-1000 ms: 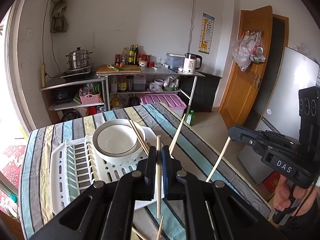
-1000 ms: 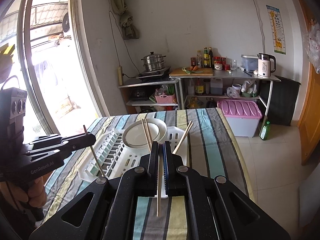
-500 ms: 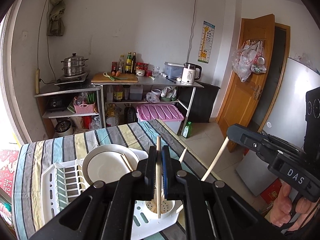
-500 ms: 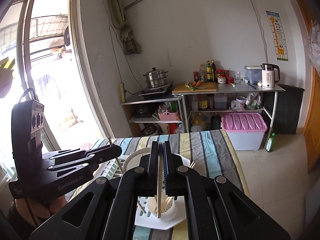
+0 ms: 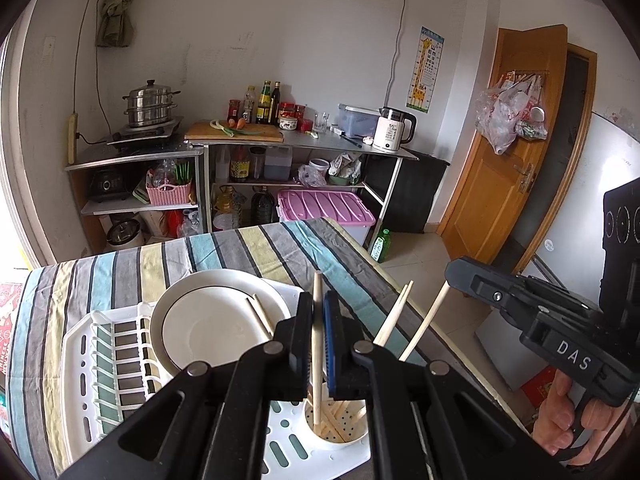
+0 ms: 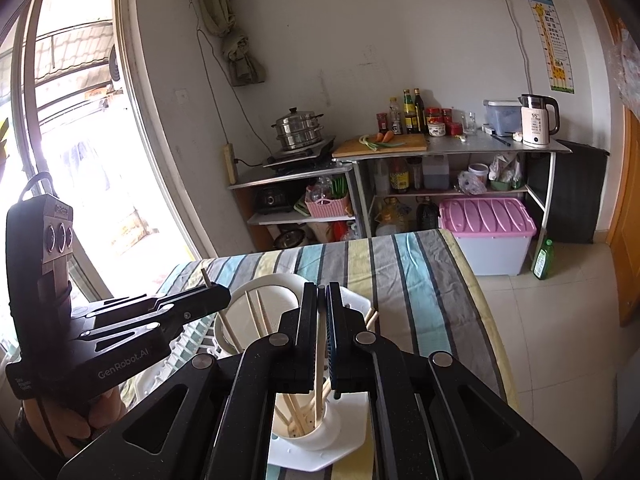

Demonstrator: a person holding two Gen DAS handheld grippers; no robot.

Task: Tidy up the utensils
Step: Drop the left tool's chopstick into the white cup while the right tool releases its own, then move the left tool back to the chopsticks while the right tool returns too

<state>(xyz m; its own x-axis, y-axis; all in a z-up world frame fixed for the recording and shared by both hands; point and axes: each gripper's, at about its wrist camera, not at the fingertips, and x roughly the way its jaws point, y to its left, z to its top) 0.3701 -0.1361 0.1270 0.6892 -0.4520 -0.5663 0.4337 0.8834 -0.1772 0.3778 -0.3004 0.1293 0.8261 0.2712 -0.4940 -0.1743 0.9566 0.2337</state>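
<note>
Nearly there: the left gripper (image 5: 319,344) and right gripper (image 6: 321,332) each have jaws clamped on a chopstick (image 5: 317,360), tips inside the white cup (image 5: 335,440) (already holding several sticks). Further off, two chopsticks (image 5: 258,316) remain across the bowl (image 5: 216,320) in the rack (image 5: 84,368).

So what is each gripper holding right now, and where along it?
Each holds one chopstick. The left gripper pinches its chopstick near the upper end; the right gripper pinches its chopstick likewise, lower tips in the white cup.
</note>
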